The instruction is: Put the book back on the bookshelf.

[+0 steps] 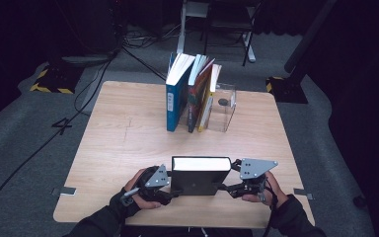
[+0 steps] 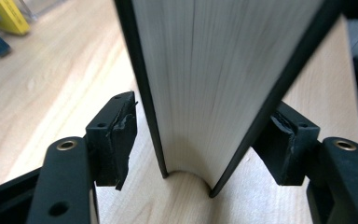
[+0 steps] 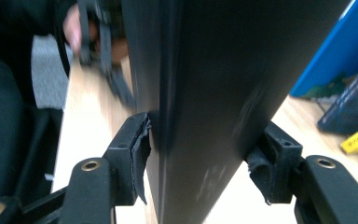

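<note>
A thick black hardback book (image 1: 200,180) stands upright near the table's front edge, its cover facing me and its white page edge on top. My left gripper (image 1: 173,190) is at its left end. In the left gripper view its jaws straddle the book's (image 2: 214,84) pale fore-edge; one pad (image 2: 116,140) stands clear of the cover and the other sits against it. My right gripper (image 1: 225,187) is at the right end. In the right gripper view both pads (image 3: 137,149) press the book's (image 3: 205,102) black spine side.
Several books (image 1: 190,91) stand upright at the back middle of the wooden table (image 1: 123,128), leaning against a clear plastic box (image 1: 224,106). Cables and stands cover the floor beyond the table. In the right gripper view a blue book (image 3: 331,56) is close on the right.
</note>
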The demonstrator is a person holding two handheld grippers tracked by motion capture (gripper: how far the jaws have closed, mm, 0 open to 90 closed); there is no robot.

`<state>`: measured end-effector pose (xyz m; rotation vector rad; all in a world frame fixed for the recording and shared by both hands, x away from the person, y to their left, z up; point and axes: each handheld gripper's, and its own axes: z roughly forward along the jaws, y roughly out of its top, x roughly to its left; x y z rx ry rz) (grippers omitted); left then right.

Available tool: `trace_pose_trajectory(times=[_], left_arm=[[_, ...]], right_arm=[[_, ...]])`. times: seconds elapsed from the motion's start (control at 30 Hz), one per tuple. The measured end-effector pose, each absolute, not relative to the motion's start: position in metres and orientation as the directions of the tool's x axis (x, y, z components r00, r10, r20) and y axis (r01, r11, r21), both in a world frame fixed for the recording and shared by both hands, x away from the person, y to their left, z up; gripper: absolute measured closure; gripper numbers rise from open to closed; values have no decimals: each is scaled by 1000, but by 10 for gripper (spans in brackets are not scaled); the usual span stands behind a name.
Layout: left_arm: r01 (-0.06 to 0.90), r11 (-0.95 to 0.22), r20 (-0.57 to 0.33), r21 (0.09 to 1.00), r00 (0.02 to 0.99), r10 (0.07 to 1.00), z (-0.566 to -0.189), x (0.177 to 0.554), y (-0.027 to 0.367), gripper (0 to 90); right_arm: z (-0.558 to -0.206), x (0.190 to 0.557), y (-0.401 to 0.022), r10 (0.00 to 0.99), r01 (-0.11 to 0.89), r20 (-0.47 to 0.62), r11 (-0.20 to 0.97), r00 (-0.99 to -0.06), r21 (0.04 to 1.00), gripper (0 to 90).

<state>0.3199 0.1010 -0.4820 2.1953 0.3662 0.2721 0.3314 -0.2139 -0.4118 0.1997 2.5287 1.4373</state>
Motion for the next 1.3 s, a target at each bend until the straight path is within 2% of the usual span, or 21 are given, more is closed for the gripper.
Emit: trace_pose_trajectory(times=[0.2, 0.3, 0.5, 0.67, 0.83, 1.07, 1.2, 1.3], left_arm=[[164, -579, 67, 799, 932, 356, -484, 319, 98, 399], [183, -565, 58, 805, 922, 382, -485, 325, 97, 364], [213, -540, 49, 815, 902, 430, -487, 335, 92, 337], [209, -528, 59, 823, 894, 445, -489, 342, 84, 318], [193, -542, 93, 818, 885, 455, -490, 343, 74, 258], [203, -538, 85, 818, 883, 462, -490, 342, 75, 260], [246, -531, 52, 811, 874, 483, -489, 341, 79, 287], [261, -550, 50, 793, 872, 486, -489, 338, 87, 275]], right_arm=[[-399, 326, -210, 227, -12, -142, 494, -964, 870, 441], [-393, 322, -213, 192, -22, -126, 471, -973, 882, 498], [-389, 319, -212, 216, -31, -158, 496, -964, 868, 509], [-387, 324, -217, 270, 14, -141, 501, -952, 866, 506], [-382, 327, -215, 306, 52, -126, 513, -944, 857, 498], [-373, 332, -203, 316, 100, -90, 536, -945, 838, 494], [-366, 339, -197, 312, 159, -30, 563, -950, 811, 481], [-362, 343, -194, 310, 184, 3, 556, -951, 810, 455]])
